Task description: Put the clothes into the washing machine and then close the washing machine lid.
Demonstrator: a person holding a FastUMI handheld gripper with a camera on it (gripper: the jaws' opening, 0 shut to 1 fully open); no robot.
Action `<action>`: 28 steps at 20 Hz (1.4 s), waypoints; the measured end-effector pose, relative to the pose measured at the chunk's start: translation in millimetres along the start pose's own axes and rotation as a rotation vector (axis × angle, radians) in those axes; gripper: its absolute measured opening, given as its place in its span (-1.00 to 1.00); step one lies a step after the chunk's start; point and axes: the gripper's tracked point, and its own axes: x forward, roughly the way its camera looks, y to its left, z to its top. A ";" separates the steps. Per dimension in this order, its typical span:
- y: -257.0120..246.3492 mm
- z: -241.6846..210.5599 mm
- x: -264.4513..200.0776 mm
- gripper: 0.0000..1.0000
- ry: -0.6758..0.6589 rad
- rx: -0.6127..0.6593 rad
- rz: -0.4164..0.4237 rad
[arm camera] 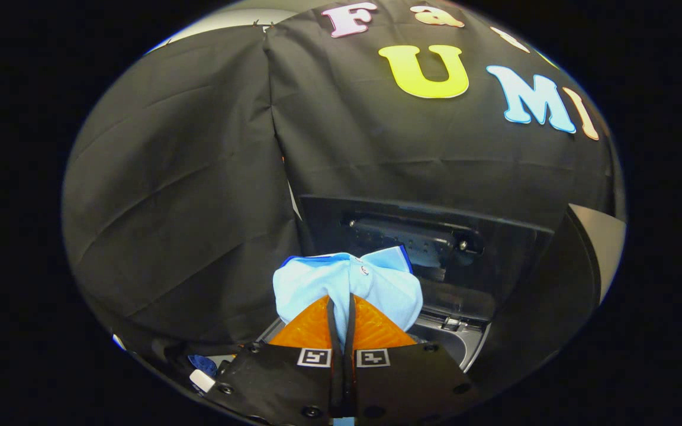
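Nearest, the gripper has its two fingers drawn almost together, only a thin slit left between them, and a fold of the light blue shirt is pinched in that slit. The fingers are wedge-shaped with a ridged, rubbery look, each carrying a small square marker at its base. The shirt is soft cotton-like cloth, bunched into a rounded bundle that spills over both fingertips, with a darker blue trim along its top edge. It hangs lifted above the open washing machine, whose grey plastic rim curves just under and to the right of the fingers. Beyond the shirt the raised lid stands upright, dark and smooth, with a bar-like hinge piece across its inner face. Farthest back hangs the wrinkled black cloth wall.
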 end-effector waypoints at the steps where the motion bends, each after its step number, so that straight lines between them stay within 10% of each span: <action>1: 0.4 -6.0 6.4 -0.97 0.015 -0.002 -0.006; 28: -18.3 -133.2 87.4 -0.96 0.276 0.085 -0.173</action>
